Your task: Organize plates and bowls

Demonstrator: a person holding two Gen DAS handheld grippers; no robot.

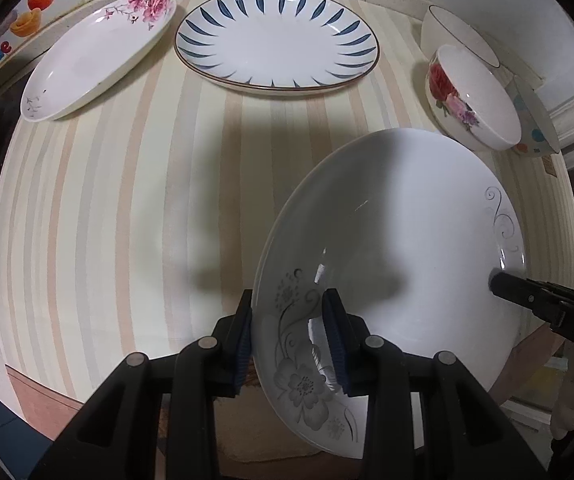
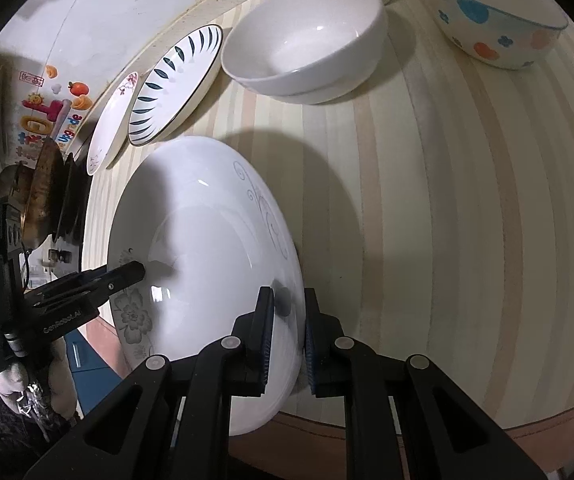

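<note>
Gripping the white floral plate (image 1: pixel 399 216) by opposite rims, my left tongs (image 1: pixel 291 336) and right tongs (image 2: pixel 287 336) are both clamped on it, above the striped worktop (image 1: pixel 107 208), near the rose bowl (image 1: pixel 475 100).

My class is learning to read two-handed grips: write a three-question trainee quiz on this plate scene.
1. True or false: both grippers clamp the same grey-flowered plate.
2. Which dish lies between the pink-blossom plate and the bowls? A) blue-leaf plate B) dotted bowl C) a pan
3. Fill in: the rose bowl sits on the ___ tablecloth.

Key: 1 true: left gripper and right gripper pinch opposite rims. 2 A. 3 striped.
</note>
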